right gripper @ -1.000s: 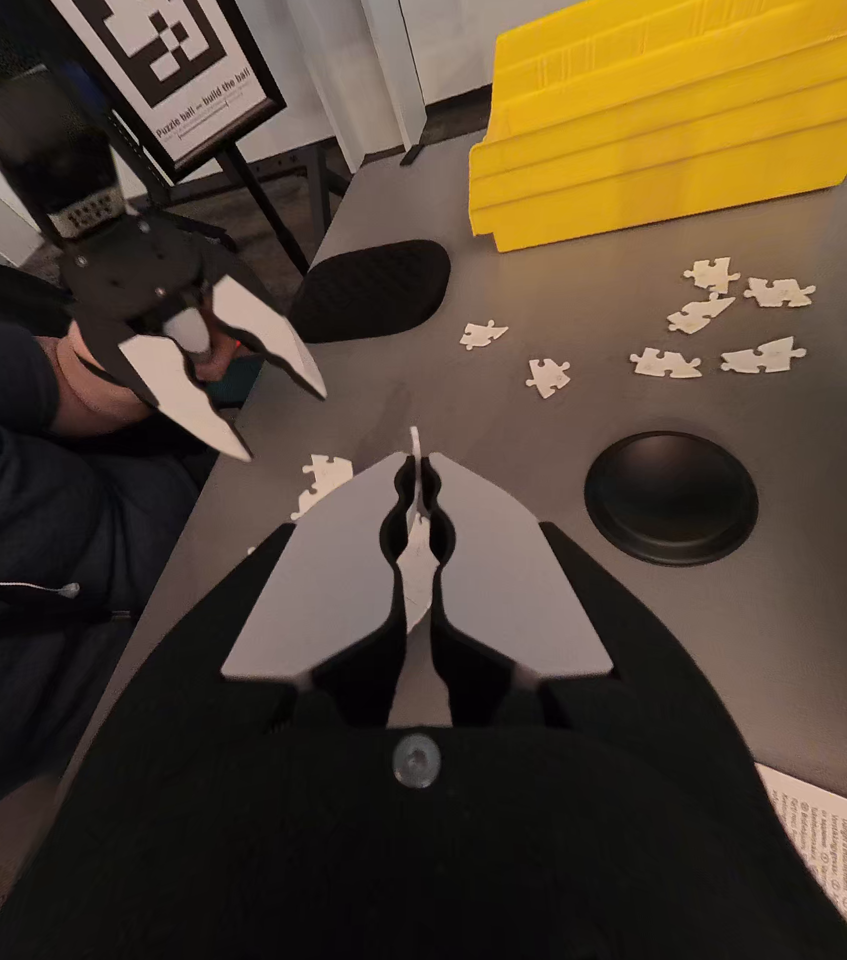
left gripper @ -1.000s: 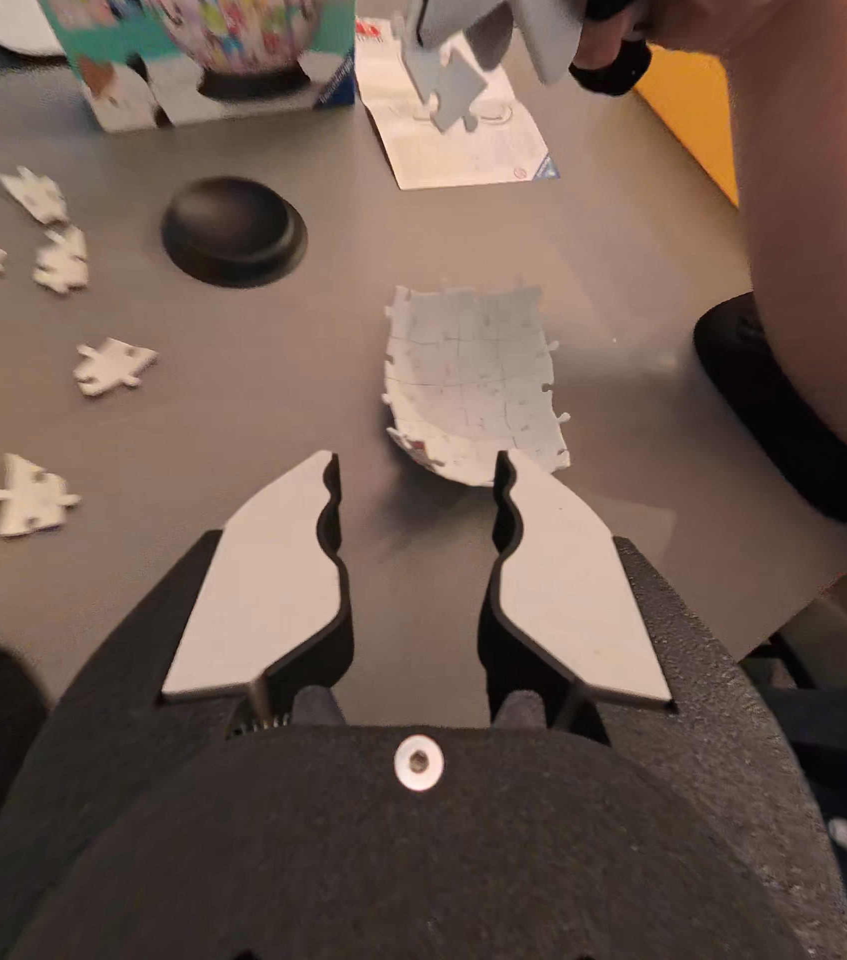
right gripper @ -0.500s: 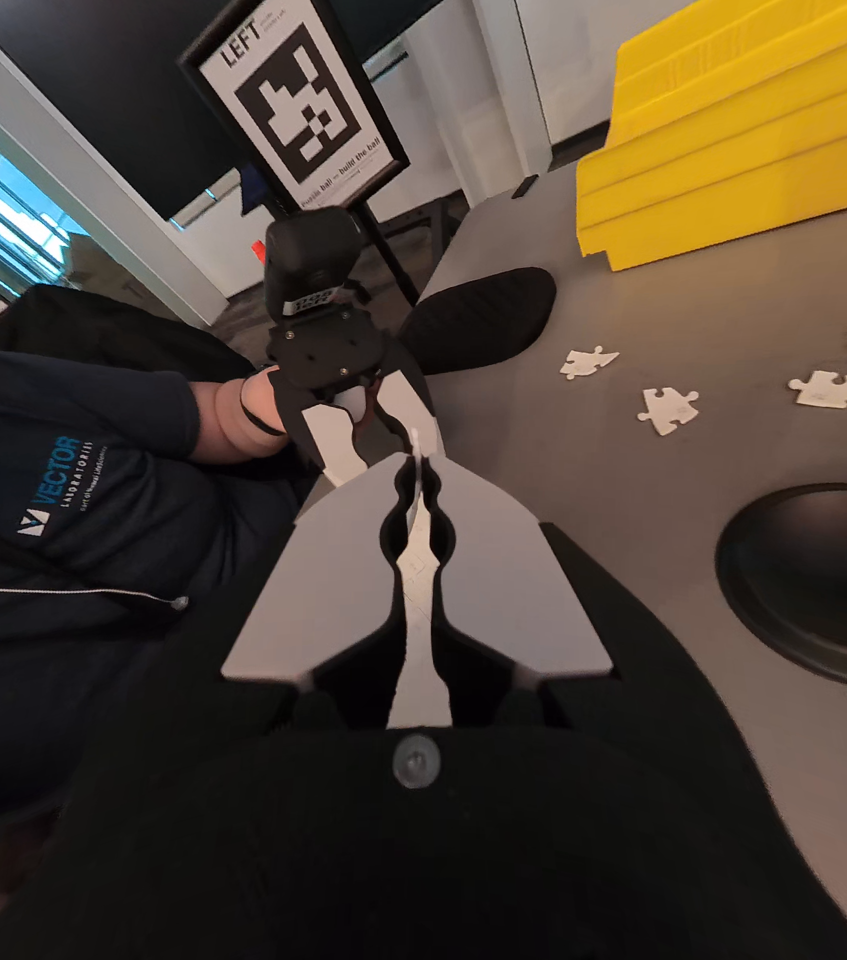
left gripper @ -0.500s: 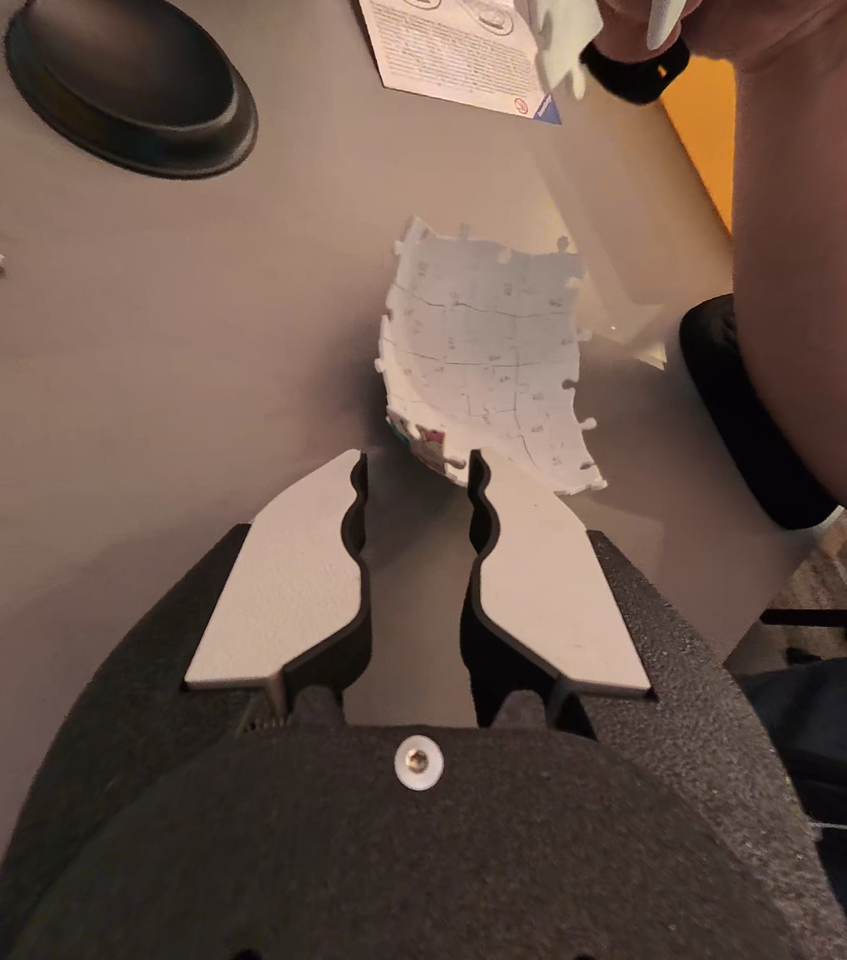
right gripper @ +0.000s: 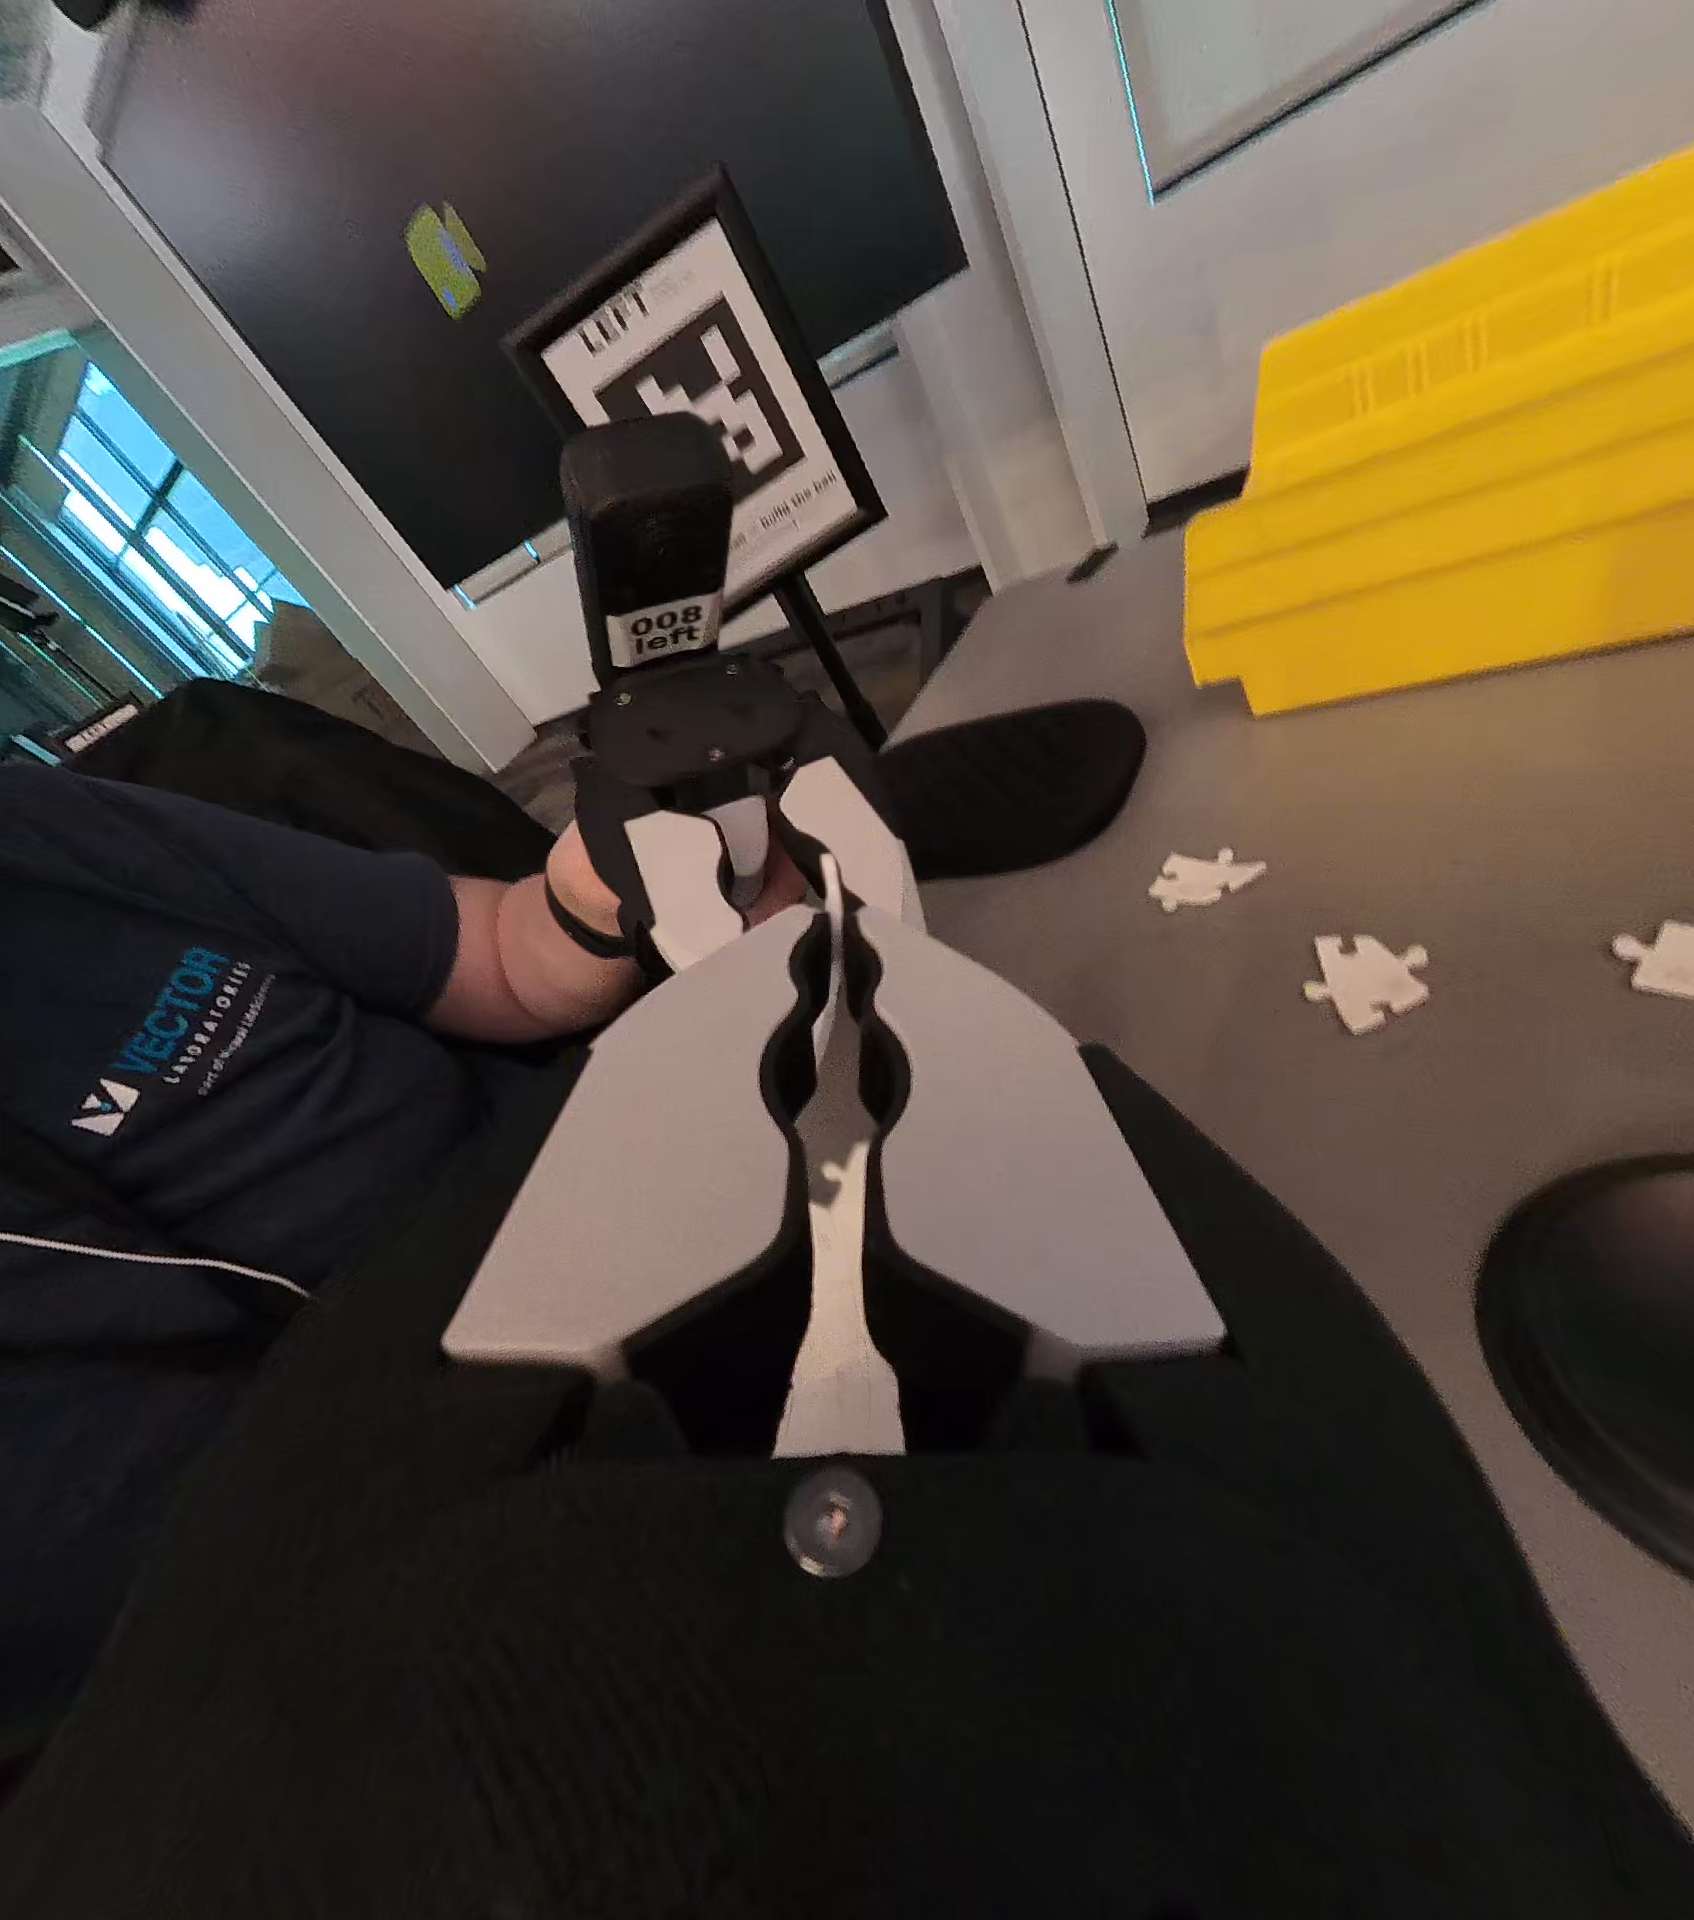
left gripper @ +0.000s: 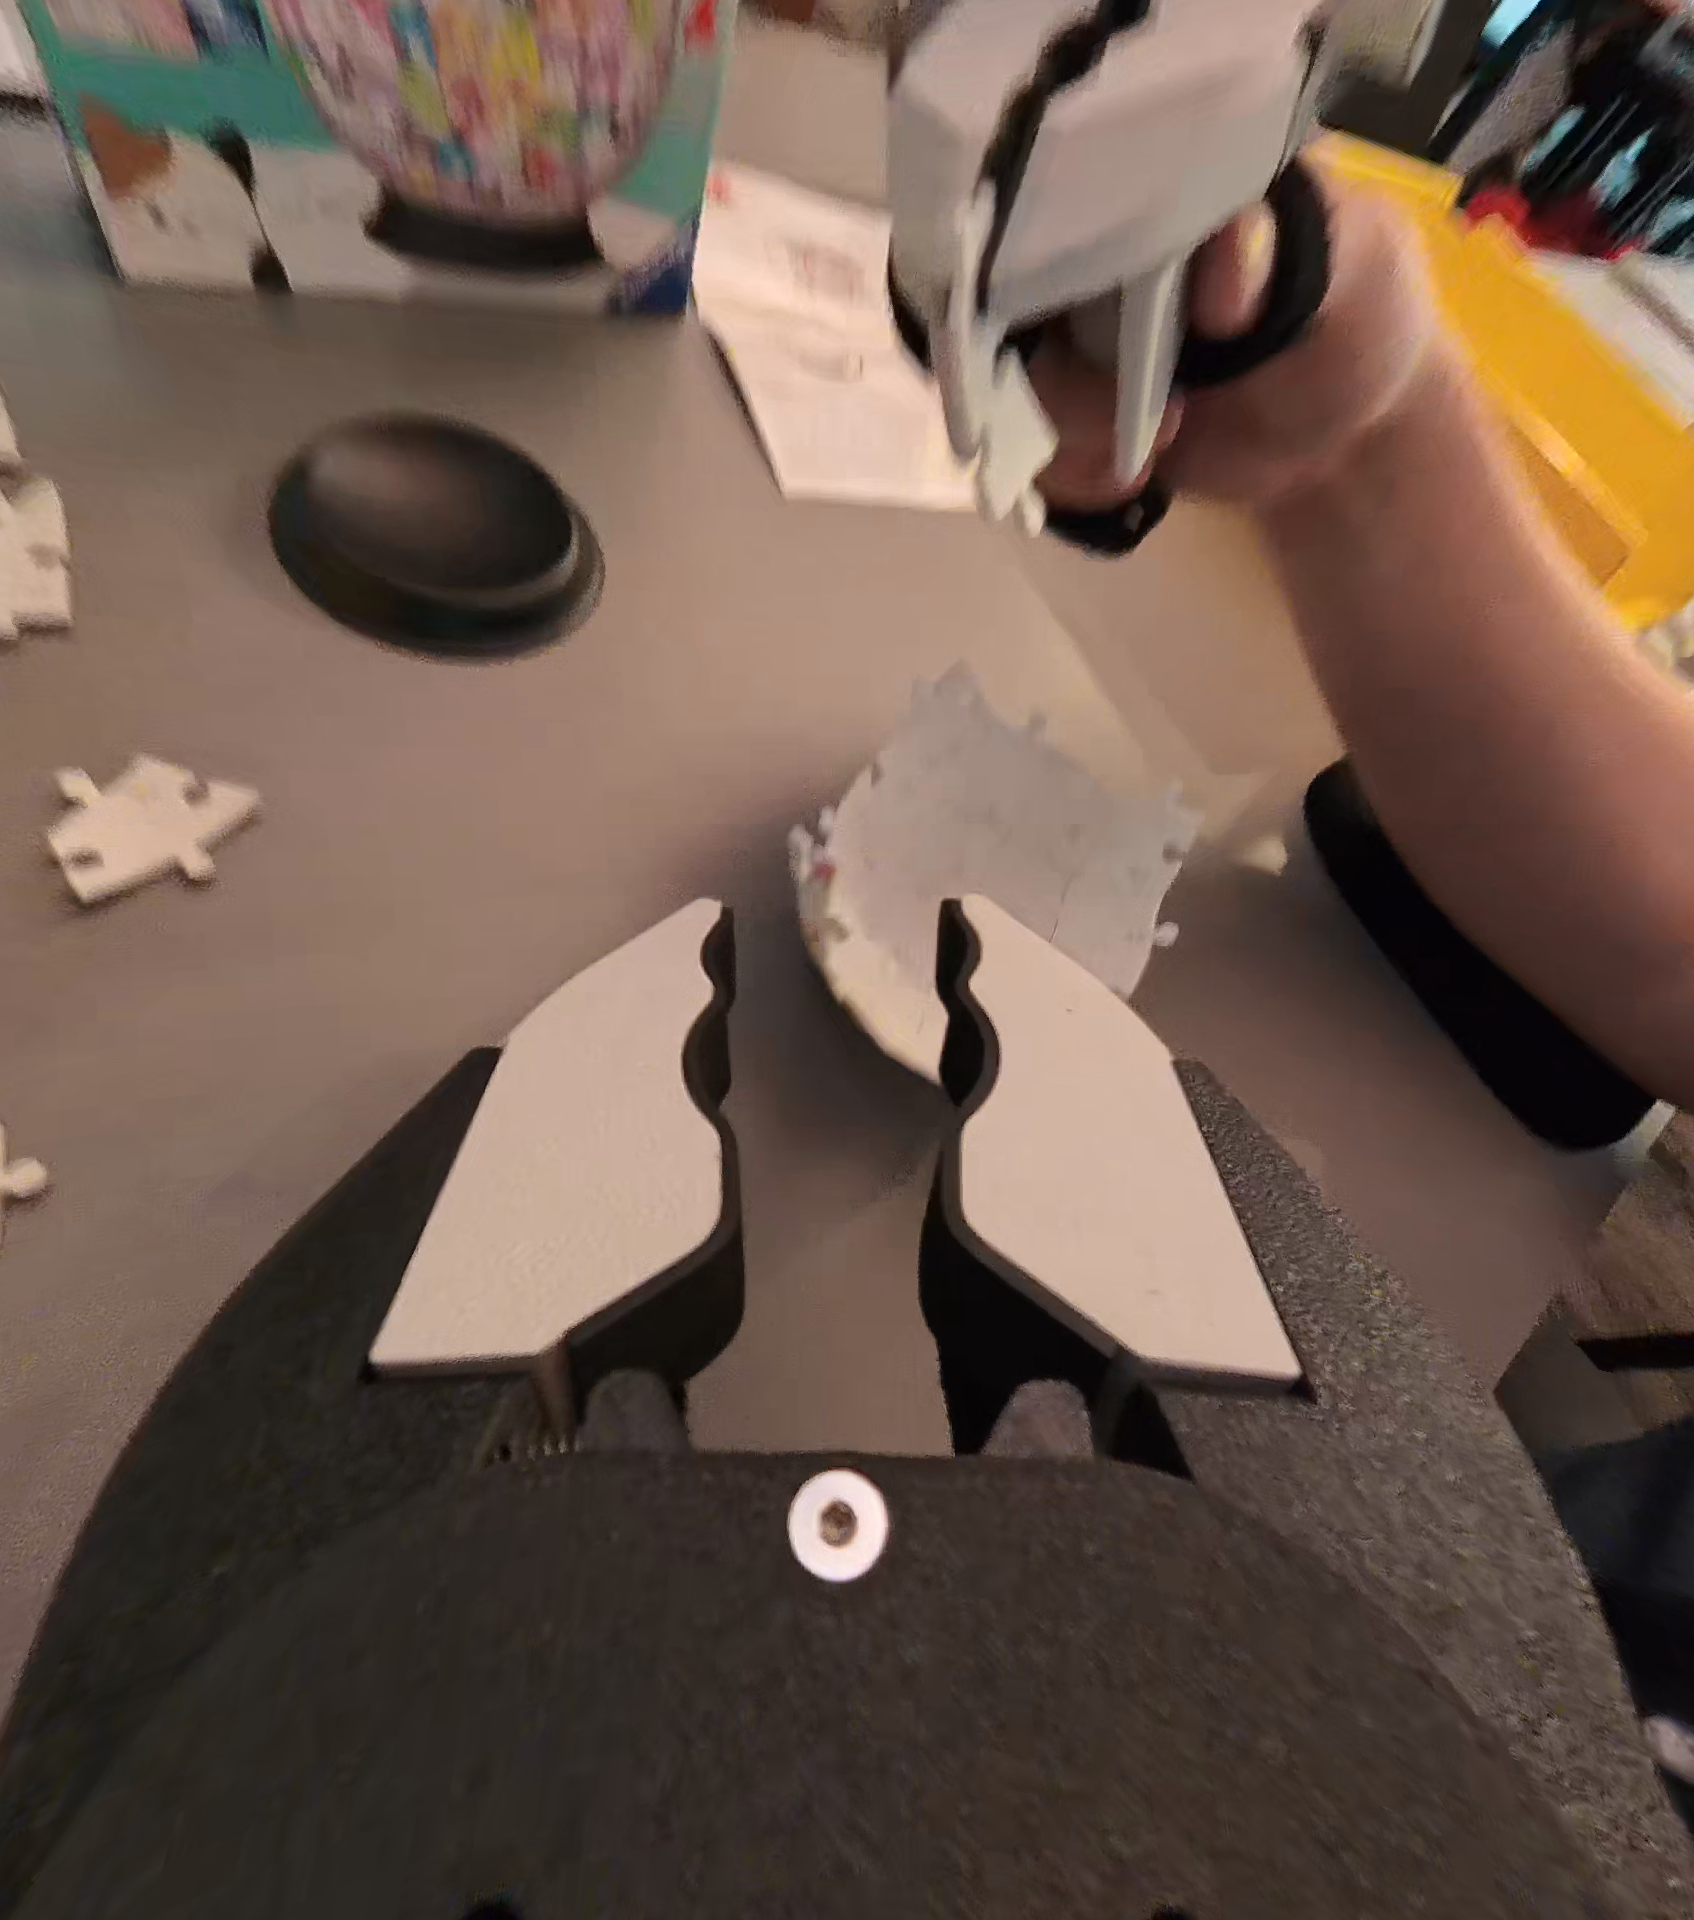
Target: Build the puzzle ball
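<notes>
A curved, part-built shell of white puzzle pieces lies on the grey table. My left gripper is open and empty, its fingertips just short of the shell's near edge. My right gripper hangs above and beyond the shell, shut on a single white puzzle piece. In the right wrist view the right gripper clamps that piece edge-on. The left gripper faces it close behind.
A black round stand sits left of the shell and shows in the right wrist view. Loose pieces lie scattered. The puzzle box and a leaflet are at the back. A yellow bin and a black pad are nearby. Across from one pair of fingers to the other is roughly 9 cm.
The left gripper's jaws have narrowed, staying open by the shell. The right gripper, still clamping the piece, has swung up to face the left gripper and come closer.
</notes>
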Demonstrator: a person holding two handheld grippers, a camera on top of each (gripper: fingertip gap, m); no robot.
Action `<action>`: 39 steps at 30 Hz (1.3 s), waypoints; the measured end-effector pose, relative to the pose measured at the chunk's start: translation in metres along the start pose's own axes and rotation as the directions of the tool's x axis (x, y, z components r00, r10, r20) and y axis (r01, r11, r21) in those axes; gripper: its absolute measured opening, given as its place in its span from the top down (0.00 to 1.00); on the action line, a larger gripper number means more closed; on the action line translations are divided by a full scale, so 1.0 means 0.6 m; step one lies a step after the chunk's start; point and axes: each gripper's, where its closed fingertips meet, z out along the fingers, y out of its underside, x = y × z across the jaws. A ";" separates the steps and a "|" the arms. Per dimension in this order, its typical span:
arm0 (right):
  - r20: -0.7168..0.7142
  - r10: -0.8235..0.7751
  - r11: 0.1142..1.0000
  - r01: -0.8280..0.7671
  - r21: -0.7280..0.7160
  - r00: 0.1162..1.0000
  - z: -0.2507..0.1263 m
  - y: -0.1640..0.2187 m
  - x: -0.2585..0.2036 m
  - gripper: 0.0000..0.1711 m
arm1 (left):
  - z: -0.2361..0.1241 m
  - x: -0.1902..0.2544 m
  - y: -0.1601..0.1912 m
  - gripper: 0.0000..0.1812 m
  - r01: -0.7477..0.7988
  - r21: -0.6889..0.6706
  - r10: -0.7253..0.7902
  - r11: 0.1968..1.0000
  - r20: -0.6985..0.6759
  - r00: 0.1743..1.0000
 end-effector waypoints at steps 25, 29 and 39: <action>-0.143 -0.468 0.830 0.378 -0.409 0.872 0.004 0.013 -0.064 0.89 | 0.023 0.081 -0.070 0.99 -0.031 -0.010 0.027 0.999 -0.266 0.964; -0.129 -0.451 0.814 0.348 -0.464 0.883 0.009 0.029 -0.063 0.98 | 0.029 0.087 -0.065 0.99 -0.062 -0.039 0.049 0.997 -0.272 0.961; -0.362 -0.284 0.929 0.162 -0.332 0.888 -0.110 0.004 -0.033 0.98 | 0.088 -0.003 -0.016 0.81 -0.170 -0.301 0.128 0.938 -0.155 0.980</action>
